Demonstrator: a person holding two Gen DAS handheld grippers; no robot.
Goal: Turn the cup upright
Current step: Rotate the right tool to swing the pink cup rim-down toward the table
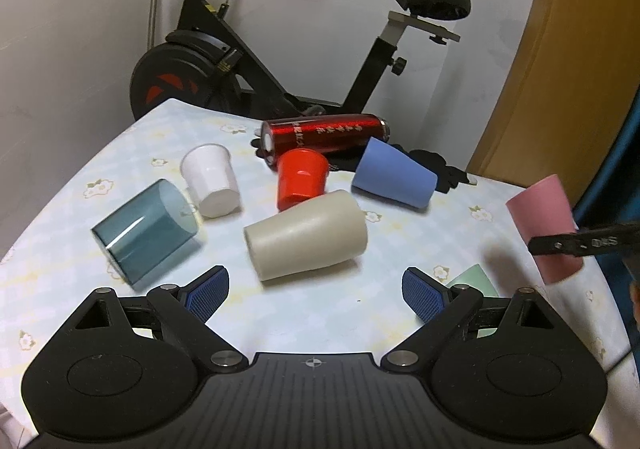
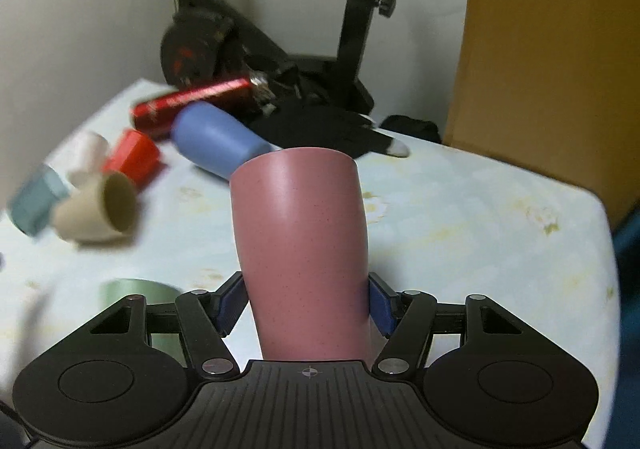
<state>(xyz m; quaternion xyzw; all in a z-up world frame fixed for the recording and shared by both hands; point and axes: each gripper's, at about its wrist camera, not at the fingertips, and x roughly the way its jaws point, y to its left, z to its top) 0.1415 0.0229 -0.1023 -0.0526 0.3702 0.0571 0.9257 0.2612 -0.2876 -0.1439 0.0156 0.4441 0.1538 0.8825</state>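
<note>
My right gripper is shut on a pink cup, held above the table with its base pointing away from the camera. In the left wrist view the pink cup hangs at the right, tilted, with a right gripper finger across it. My left gripper is open and empty, low over the table, just short of a beige cup lying on its side.
A teal glass, white cup, red cup, blue cup and red bottle lie on the floral tablecloth. A green cup sits by my left gripper. An exercise bike stands behind.
</note>
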